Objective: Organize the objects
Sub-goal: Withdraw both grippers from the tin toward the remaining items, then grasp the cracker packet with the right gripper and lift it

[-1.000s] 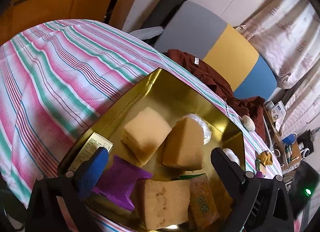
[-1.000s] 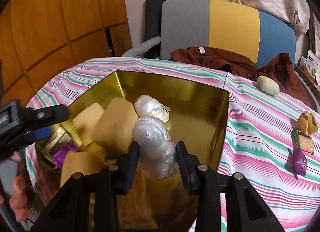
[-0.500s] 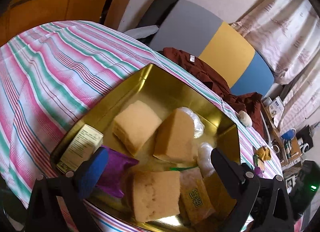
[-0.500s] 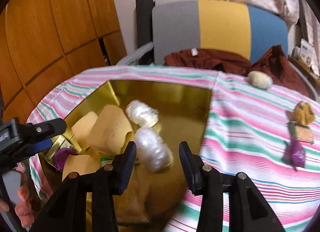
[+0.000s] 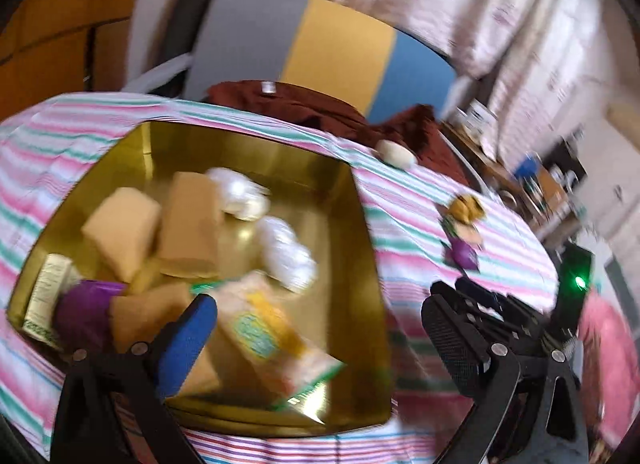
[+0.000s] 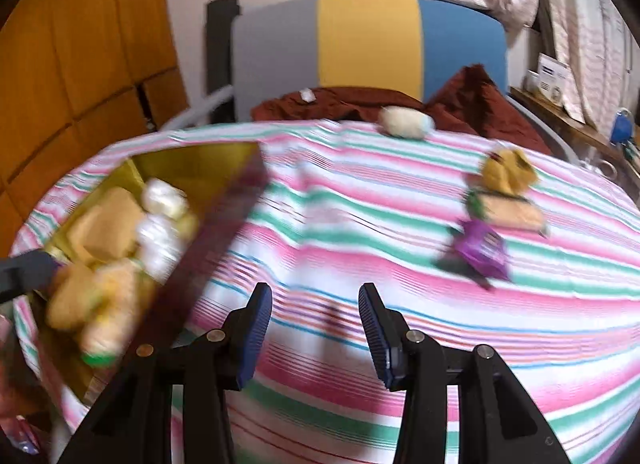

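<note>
The right gripper (image 6: 315, 328) hangs over bare striped tabletop (image 6: 360, 248) with its jaws released and nothing between them — they have just been opening, and the white wrapped bun (image 5: 286, 258) they let go now lies inside the gold tin (image 5: 240, 143) with the sponge cakes and packets. What is left to gather sits ahead and to the right of these jaws: a purple packet (image 6: 482, 250), nearest, with a tan bar (image 6: 510, 211) touching its far end and a yellow bun (image 6: 508, 175) just beyond that. A pale roll (image 6: 404, 122) lies well apart from them at the far edge, beside a brown cloth (image 6: 340, 101).

The three things form a short line running away from the jaws and leaning a little right. The purple packet lies skewed, its long axis from near-left to far-right, so by my reckoning the jaws need a slight turn to close across its narrow width. The right hand is plainly nearer; it points forward and downward at the tabletop.

The left gripper (image 5: 320, 340) stands wide open and empty, one finger over the tin's near side, the other out over the tabletop — blur hides finer detail.
</note>
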A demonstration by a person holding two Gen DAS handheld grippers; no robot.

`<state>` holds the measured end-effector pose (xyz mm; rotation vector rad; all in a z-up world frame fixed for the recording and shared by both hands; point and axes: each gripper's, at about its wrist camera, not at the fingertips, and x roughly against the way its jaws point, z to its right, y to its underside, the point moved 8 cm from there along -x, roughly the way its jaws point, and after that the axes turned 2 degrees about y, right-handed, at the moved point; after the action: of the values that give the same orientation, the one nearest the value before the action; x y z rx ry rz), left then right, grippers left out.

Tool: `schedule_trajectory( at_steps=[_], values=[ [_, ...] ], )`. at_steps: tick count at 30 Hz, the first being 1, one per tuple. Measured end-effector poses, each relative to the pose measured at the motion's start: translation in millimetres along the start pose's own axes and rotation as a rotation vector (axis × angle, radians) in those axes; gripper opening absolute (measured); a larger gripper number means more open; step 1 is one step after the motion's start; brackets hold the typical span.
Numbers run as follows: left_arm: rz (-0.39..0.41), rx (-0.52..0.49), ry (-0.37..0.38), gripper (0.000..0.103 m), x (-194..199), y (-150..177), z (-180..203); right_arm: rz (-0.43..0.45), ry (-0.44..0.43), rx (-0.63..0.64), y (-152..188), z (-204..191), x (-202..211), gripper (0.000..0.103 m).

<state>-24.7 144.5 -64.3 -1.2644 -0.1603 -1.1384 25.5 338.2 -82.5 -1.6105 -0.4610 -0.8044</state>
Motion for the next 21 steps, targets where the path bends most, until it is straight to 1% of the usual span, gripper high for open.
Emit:
schedule_trajectory(
  at_steps=[3,7,8,11,13,15,18,19,21],
  values=[
    [-0.035,-0.042,0.032,0.103,-6,13,18,0.006,0.046,-0.064,5,41,-1,0.045],
    [-0.066,-0.063,0.053,0.103,-10,27,33,0.023,0.097,-0.184,-6,94,-5,0.045],
    [-0.079,-0.062,0.056,0.103,-12,31,37,0.022,0.094,-0.224,-11,106,-9,0.046],
    [-0.100,-0.054,0.065,0.103,-15,37,45,0.005,0.062,-0.310,-23,125,-26,0.046],
    [-0.109,-0.065,0.070,0.103,-16,40,53,-0.006,0.044,-0.337,-29,127,-37,0.046],
    [-0.106,-0.092,0.067,0.103,-15,41,60,-0.007,0.005,-0.328,-32,118,-44,0.046],
    [-0.110,-0.142,0.064,0.103,-15,45,72,-0.022,-0.109,-0.269,-29,89,-47,0.046],
    [-0.109,-0.152,0.060,0.103,-15,45,75,-0.019,-0.127,-0.250,-27,84,-46,0.046],
    [-0.115,-0.159,0.058,0.103,-16,47,78,0.026,-0.090,-0.224,-27,86,-37,0.046]
  ],
)
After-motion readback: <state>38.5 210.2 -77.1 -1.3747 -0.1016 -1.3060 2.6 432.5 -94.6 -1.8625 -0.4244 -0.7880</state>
